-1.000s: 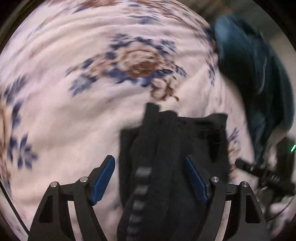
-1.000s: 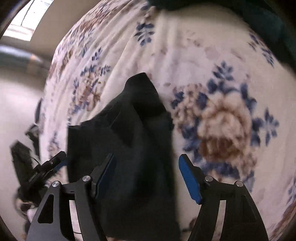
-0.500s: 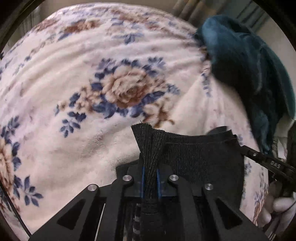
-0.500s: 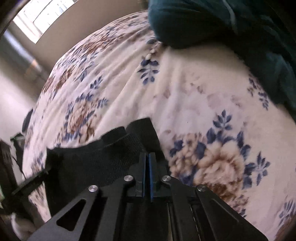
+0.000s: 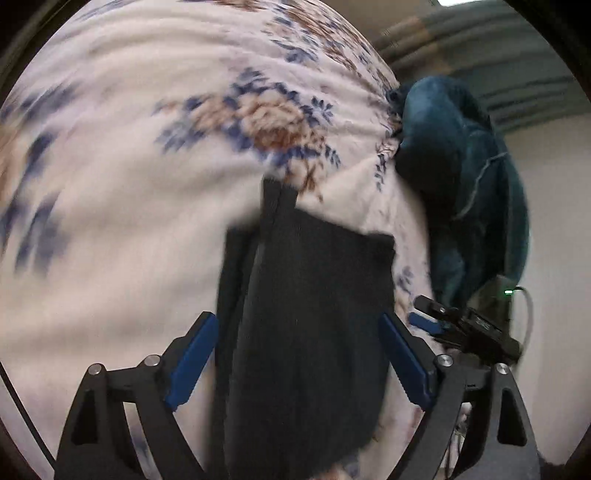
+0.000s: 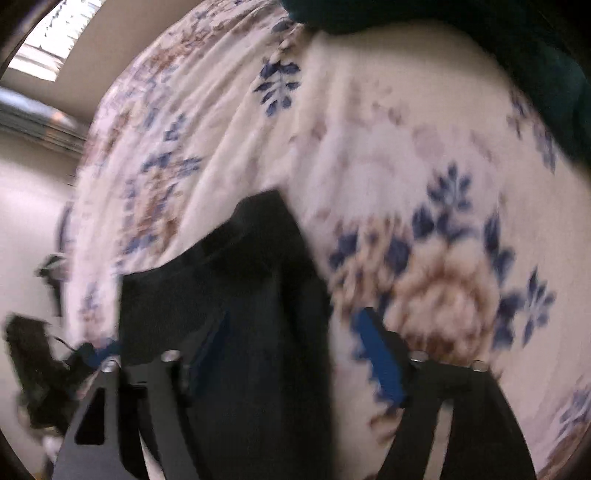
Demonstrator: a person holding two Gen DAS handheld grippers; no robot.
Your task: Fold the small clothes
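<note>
Beneath both of my grippers spreads the floral blanket [image 5: 110,221], cream with blue and brown flower clusters, covering the bed from edge to edge in both wrist views. At its far side lies a heap of teal fabric [image 5: 465,177], rumpled and resting against the blanket's edge; in the right wrist view the same teal fabric [image 6: 480,22] fills the upper border. On the blanket lies the black garment [image 5: 306,325], a dark knit piece with one narrow strip reaching away from me and a straight upper edge to its right. My left gripper [image 5: 299,354] stands wide open, its blue pads on either side of the garment, which is not pinched. My right gripper [image 6: 291,354] is likewise spread open over the black garment [image 6: 221,295], whose far corner rises to a point on the blanket [image 6: 369,147]. I see no container in either view. The frames are blurred, so I cannot tell how many layers the garment has.
</note>
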